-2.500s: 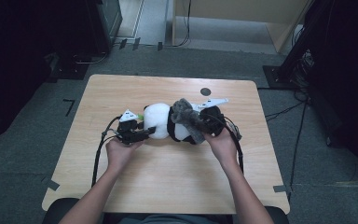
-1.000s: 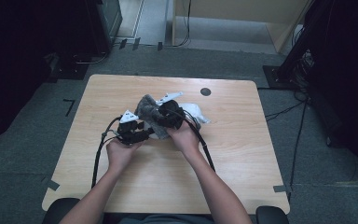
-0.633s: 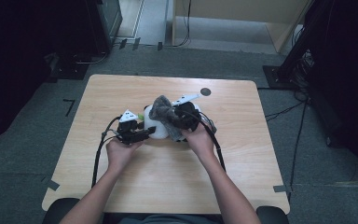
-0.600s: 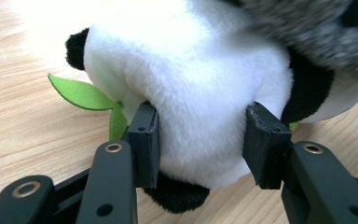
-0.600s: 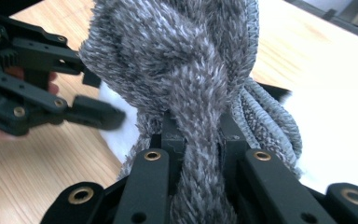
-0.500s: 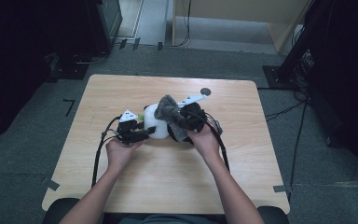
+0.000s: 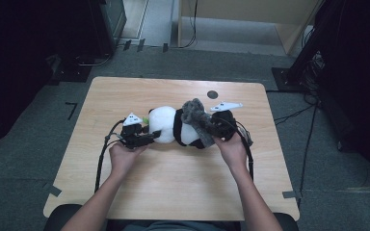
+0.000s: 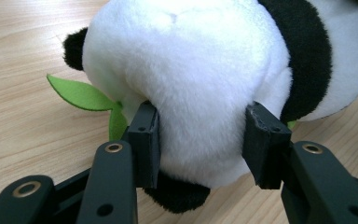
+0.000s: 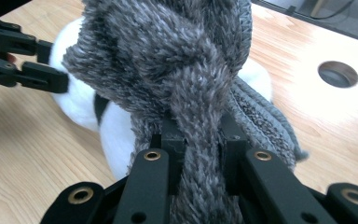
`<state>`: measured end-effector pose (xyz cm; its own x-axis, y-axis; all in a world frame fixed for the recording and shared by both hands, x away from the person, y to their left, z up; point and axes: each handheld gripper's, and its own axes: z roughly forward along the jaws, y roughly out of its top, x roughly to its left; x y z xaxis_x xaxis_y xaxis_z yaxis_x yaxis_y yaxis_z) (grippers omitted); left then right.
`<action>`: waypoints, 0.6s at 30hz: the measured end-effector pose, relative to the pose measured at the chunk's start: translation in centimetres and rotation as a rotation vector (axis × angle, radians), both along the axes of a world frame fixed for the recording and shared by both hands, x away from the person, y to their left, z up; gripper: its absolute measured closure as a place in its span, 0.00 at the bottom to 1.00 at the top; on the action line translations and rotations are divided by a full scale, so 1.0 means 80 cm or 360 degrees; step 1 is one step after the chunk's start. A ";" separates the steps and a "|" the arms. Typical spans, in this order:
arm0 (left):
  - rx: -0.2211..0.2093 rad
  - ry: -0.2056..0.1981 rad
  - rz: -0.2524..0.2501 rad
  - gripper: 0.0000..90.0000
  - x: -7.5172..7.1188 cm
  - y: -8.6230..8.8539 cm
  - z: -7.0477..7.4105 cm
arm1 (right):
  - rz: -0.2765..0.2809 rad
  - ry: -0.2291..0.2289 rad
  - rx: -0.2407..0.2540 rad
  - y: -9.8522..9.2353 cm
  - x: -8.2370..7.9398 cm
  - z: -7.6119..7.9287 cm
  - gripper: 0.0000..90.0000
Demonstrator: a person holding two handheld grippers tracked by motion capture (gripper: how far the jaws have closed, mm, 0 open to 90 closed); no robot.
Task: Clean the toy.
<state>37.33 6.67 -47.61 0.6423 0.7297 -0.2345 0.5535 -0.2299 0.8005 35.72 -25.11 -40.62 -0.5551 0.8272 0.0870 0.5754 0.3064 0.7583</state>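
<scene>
While my left tongs squeeze the white end of the plush panda lying mid-tabletop, they stay partly open around it. My right tongs are clamped nearly shut on the grey knitted scarf draped over the panda.

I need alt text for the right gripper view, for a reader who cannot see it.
The right gripper is shut on a fuzzy grey knitted scarf, which rises between its two black jaws. Behind the scarf lies a white and black plush panda on a wooden table, with the left gripper pressing on the panda at the upper left.
</scene>
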 end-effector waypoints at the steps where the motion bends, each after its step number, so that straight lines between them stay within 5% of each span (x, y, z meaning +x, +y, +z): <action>1: -0.0001 -0.0001 -0.0002 0.59 0.000 0.000 0.000 | -0.0006 0.0002 0.0004 -0.002 -0.001 -0.001 0.87; 9: 0.0003 0.0001 -0.0002 0.59 0.001 0.001 0.000 | -0.0017 0.0009 0.0052 -0.012 -0.008 -0.005 0.88; 18: 0.0005 0.0002 0.0009 0.59 0.000 0.000 0.001 | 0.0153 -0.0045 0.0095 0.046 -0.010 0.018 0.88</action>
